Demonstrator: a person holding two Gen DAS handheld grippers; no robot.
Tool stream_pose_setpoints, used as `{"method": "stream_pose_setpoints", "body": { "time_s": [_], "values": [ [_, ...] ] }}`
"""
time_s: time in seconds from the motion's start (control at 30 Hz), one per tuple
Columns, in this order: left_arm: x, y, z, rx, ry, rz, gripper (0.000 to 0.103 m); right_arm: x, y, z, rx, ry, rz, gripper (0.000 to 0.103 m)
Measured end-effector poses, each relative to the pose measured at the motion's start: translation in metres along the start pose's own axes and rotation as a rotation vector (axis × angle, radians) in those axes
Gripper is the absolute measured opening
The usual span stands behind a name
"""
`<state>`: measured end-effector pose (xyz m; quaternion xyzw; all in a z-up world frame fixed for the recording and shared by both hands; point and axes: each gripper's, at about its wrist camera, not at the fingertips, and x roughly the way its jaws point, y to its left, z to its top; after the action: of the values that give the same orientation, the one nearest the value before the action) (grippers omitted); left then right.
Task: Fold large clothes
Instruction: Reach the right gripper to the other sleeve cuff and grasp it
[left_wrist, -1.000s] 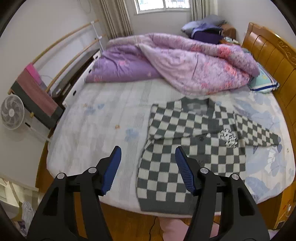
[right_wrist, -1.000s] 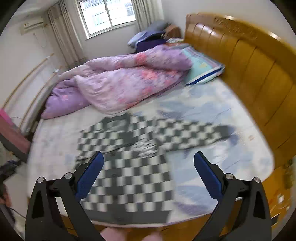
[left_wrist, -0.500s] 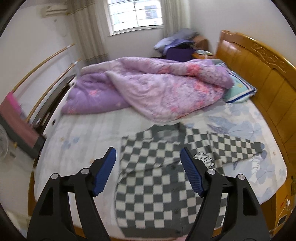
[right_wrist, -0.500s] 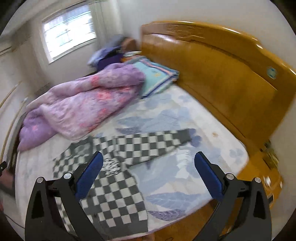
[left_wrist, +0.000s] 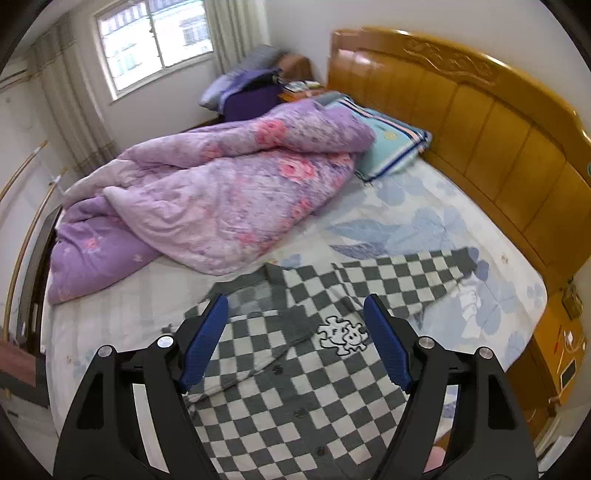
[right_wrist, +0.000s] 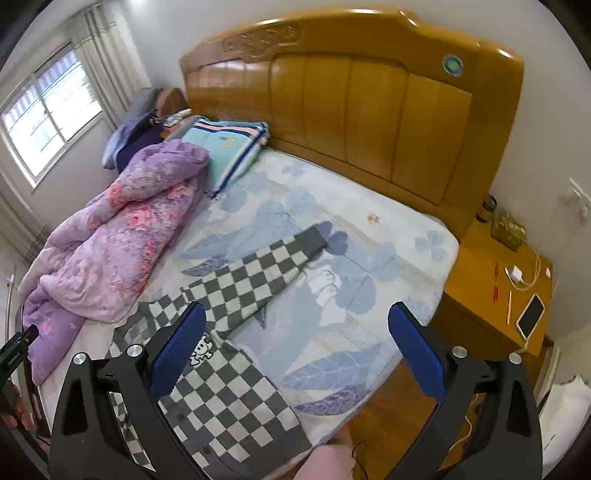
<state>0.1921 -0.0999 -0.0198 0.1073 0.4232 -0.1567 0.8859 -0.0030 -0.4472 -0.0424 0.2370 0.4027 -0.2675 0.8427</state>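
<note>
A grey-and-white checked cardigan (left_wrist: 295, 387) lies flat on the bed sheet (left_wrist: 406, 206), near the front edge. One sleeve is folded across its front. The other sleeve (right_wrist: 266, 269) stretches out toward the headboard. My left gripper (left_wrist: 295, 301) hovers over the cardigan's chest, beside a white patch (left_wrist: 343, 334); its jaws are opening and nothing is between them. My right gripper (right_wrist: 297, 308) stands wide open over the cardigan (right_wrist: 229, 398) and the bare sheet beside it, holding nothing.
A crumpled purple quilt (left_wrist: 229, 199) and a striped pillow (left_wrist: 391, 147) fill the far side of the bed. The wooden headboard (right_wrist: 351, 110) bounds the right. A nightstand (right_wrist: 495, 288) with a phone (right_wrist: 531, 315) and cables stands beside it. A hand (right_wrist: 328, 458) shows at the front edge.
Both views have swung right toward the headboard, with a roll. The left jaws have spread wider. The cardigan has not moved.
</note>
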Motion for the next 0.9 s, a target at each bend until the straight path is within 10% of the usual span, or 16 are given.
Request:
{"method": "stream_pose_setpoints", "body": {
  "time_s": [0.57,0.9],
  "values": [
    [0.164,-0.095,0.049,0.005,0.295,0.046,0.091,0.227,-0.033,0.063,0.051,0.263,0.16,0.095],
    [0.277,-0.118,0.022,-0.128,0.478,0.012,0.092,0.399,-0.054,0.08,0.199,0.322,0.204,0.095]
  ]
}}
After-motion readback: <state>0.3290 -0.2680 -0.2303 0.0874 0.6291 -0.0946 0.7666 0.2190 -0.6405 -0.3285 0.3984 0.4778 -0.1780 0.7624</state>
